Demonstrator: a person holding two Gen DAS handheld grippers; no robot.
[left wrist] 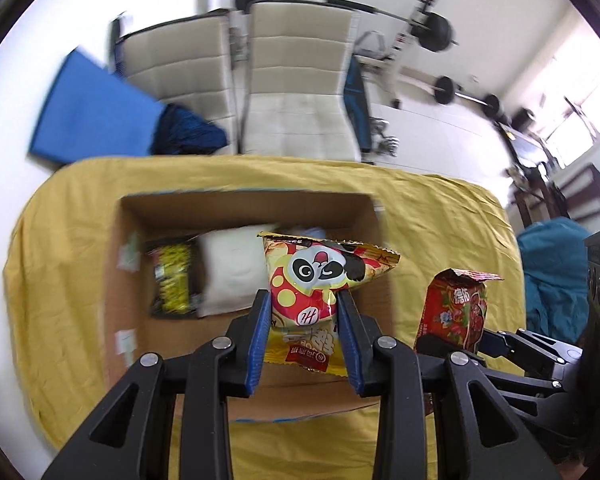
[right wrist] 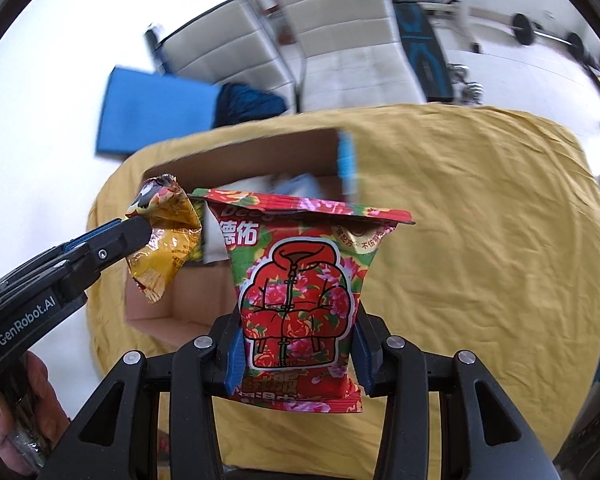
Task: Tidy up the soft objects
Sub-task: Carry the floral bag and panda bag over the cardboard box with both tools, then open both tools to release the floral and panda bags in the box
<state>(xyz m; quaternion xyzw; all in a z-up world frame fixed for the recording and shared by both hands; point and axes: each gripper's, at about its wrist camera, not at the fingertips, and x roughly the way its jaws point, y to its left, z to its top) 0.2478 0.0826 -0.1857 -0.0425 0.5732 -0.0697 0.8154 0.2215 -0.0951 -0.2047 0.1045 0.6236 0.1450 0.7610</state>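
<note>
My left gripper [left wrist: 304, 308] is shut on a yellow panda snack bag [left wrist: 320, 276] and holds it above the open cardboard box [left wrist: 244, 204]. The bag also shows in the right wrist view [right wrist: 164, 236], pinched by the left gripper [right wrist: 140, 232]. My right gripper [right wrist: 298, 344] is shut on a red floral snack bag [right wrist: 300, 280], held over the yellow cloth to the right of the box [right wrist: 260, 152]. The red bag also shows in the left wrist view [left wrist: 456, 304]. Inside the box lie a white pillow pack [left wrist: 232, 272] and a black-and-yellow packet [left wrist: 172, 280].
The box stands on a table under a yellow cloth [left wrist: 440, 220]. Two beige chairs [left wrist: 296, 80] stand behind the table. A blue mat [left wrist: 92, 108] lies on the floor at the left. Barbell equipment [left wrist: 432, 28] stands at the back.
</note>
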